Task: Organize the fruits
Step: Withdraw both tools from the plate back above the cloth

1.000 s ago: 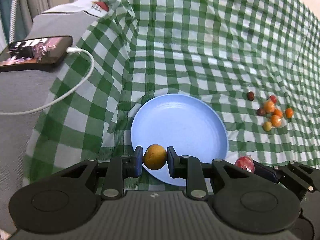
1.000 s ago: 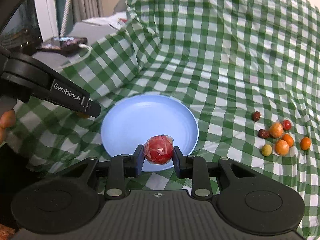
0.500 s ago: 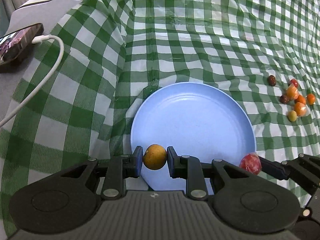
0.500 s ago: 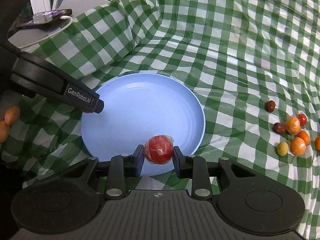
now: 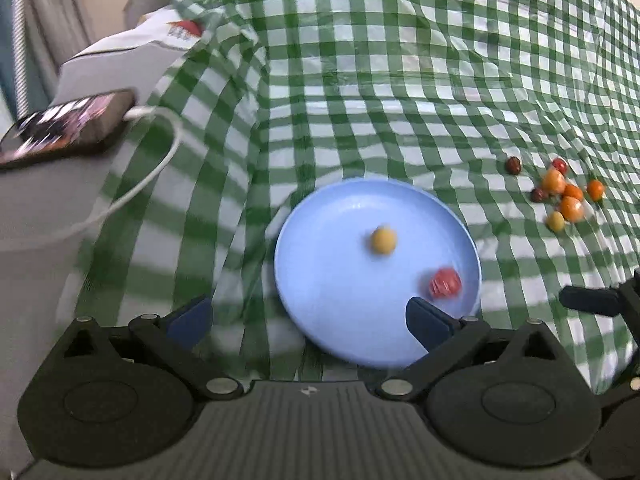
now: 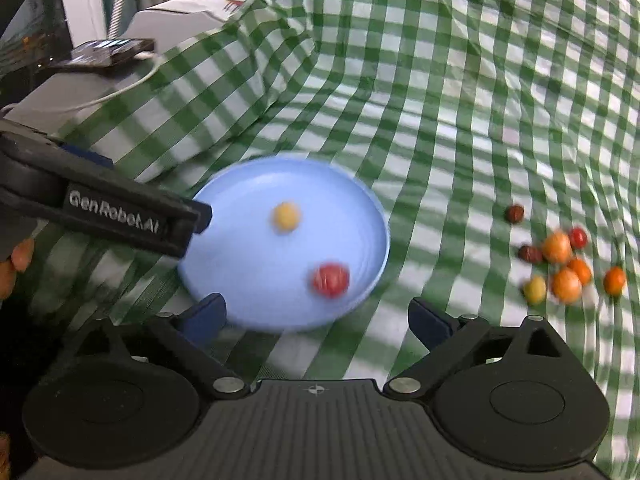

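Green-checked cloth [image 5: 400, 92] covered the bench. On it sat a blue plate [image 5: 328, 272] holding a yellow fruit [image 5: 383, 240] near its centre and a red fruit [image 5: 445, 283] by its near-right rim. Small fruits [image 6: 560, 260] lay clustered well right of the plate. Left gripper [image 5: 308, 316] and right gripper [image 6: 316, 316] both had fingers spread wide, holding nothing. A phone [image 5: 60, 128] lay far left.

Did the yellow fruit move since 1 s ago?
Yes. The yellow fruit has left the left hand-held gripper, now open, and lies near the middle of the blue plate.
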Tool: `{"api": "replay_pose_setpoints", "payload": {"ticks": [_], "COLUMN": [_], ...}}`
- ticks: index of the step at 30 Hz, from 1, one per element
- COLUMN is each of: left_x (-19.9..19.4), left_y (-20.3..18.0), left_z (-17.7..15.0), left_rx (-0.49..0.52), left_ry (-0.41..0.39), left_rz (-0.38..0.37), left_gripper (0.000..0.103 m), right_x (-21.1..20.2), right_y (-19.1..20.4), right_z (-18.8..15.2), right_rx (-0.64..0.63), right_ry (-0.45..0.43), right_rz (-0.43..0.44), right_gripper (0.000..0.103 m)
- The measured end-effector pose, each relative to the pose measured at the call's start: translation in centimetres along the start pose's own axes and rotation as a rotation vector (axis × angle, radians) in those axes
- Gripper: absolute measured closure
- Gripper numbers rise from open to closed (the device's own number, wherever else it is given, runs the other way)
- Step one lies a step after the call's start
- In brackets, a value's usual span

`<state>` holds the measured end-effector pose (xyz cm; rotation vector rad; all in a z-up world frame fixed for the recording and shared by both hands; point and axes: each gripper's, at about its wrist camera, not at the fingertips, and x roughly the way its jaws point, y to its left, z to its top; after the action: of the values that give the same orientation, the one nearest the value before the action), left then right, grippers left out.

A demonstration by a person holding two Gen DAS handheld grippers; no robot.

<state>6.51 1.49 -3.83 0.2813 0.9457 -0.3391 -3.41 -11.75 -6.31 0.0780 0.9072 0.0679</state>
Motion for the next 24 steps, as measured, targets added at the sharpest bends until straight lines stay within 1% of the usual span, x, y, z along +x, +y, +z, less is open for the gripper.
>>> {"api": "replay_pose_setpoints", "payload": {"ticks": [4, 6, 9, 12, 17, 24], "left_x": [-2.9, -4.2, -5.8, -7.0, -9.1, -10.8], "left_y": [0.6, 0.9, 1.1, 0.9, 0.0, -0.8], "left_z": [-2.8, -3.7, -4.9, -5.3, -5.5, -6.1], "left_rx": [-0.033, -0.049, -0.067, -0.074, -0.056, -0.042], "left_ry": [0.008, 0.001, -0.013, -0.037, -0.094, -0.121], "left_rz": [0.012, 0.018, 0.030, 0.033, 0.043, 0.046], "left_gripper": [0.000, 0.000, 0.000, 0.000, 0.000, 0.000], "right_x": [-2.4, -3.4, -4.8, -5.9, -7.7, -9.2], "right_y": [0.8, 1.3, 1.7, 1.7, 1.8, 2.1], "right_z": [-2.1, -2.7, -3.0, -3.0, -3.7, -4.4], "right_rx": [0.015, 0.012, -0.001, 0.014, 0.032, 0.039], "right_ry": [0.017, -0.001, -0.043, -0.078, -0.113, -0.153], "right_rz": [0.022, 0.024, 0.002, -0.015, -0.034, -0.046], "right_gripper": [0.004, 0.003, 0.003, 0.003, 0.002, 0.001]}}
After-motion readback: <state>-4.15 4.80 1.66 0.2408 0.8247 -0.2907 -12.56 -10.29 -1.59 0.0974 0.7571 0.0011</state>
